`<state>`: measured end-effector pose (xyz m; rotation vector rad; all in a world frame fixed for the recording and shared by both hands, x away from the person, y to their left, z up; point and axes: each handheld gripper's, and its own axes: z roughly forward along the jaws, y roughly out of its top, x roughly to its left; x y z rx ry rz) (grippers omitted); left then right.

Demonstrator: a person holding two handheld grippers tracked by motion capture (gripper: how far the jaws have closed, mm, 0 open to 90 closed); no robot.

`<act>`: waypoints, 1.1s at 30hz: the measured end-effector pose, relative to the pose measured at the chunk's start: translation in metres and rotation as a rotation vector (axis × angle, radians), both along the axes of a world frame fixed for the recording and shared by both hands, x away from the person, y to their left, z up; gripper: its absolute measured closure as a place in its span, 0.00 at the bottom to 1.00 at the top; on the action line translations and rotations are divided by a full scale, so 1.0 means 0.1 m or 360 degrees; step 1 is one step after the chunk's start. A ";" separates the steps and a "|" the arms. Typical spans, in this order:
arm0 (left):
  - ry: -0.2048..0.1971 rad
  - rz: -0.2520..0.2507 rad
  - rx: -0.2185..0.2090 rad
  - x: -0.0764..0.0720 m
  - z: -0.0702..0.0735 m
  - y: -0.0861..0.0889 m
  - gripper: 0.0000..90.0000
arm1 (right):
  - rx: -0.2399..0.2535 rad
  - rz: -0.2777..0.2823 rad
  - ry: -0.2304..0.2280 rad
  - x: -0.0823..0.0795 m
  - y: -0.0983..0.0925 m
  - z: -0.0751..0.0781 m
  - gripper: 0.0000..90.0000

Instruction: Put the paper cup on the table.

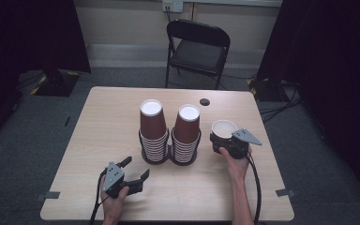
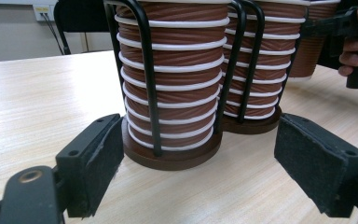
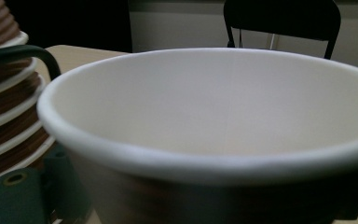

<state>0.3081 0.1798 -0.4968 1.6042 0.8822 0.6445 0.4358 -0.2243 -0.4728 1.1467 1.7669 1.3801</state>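
Observation:
Two stacks of upside-down brown paper cups [image 1: 152, 129] [image 1: 186, 133] stand side by side in a black wire holder [image 1: 168, 158] at the table's middle. Just right of them, my right gripper [image 1: 223, 139] is shut on a single upright brown cup [image 1: 224, 128] with a white inside. That cup [image 3: 214, 107] is very close in the right gripper view and hides the jaws. My left gripper [image 1: 136, 168] lies open near the front left, aimed at the holder. In the left gripper view its wide-apart pads [image 2: 103, 156] frame the left stack [image 2: 172, 70], with nothing between them.
A black folding chair [image 1: 198, 47] stands beyond the table's far edge. A small dark hole [image 1: 205, 101] sits in the tabletop behind the stacks. Grey tape marks [image 1: 52, 195] [image 1: 285, 192] are stuck near the front corners. Dark curtains hang on both sides.

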 end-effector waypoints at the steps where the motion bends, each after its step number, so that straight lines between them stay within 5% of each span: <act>1: -0.0005 0.0005 0.0003 0.00 0.00 -0.01 0.17 | 0.0008 0.0001 0.0017 0.02 -0.01 -0.02 0.13; 12: 0.0022 -0.0026 -0.0077 0.01 -0.01 0.05 0.18 | -0.0043 -0.0004 0.0064 0.08 -0.01 -0.13 0.12; 17: 0.0007 0.0007 -0.0040 0.00 0.00 0.03 0.18 | -0.0051 -0.0017 0.0168 0.08 -0.02 -0.16 0.13; 22: 0.0002 0.0047 -0.0073 -0.01 -0.01 0.03 0.17 | -0.0087 -0.0027 0.0196 0.08 -0.01 -0.16 0.14; 30: 0.0015 0.0056 -0.0004 0.00 0.00 -0.01 0.17 | -0.0135 -0.0021 0.0317 0.09 -0.03 -0.21 0.15; 33: 0.0017 0.0068 -0.0037 0.00 0.00 0.01 0.17 | -0.0141 -0.0031 0.0324 0.08 -0.03 -0.20 0.15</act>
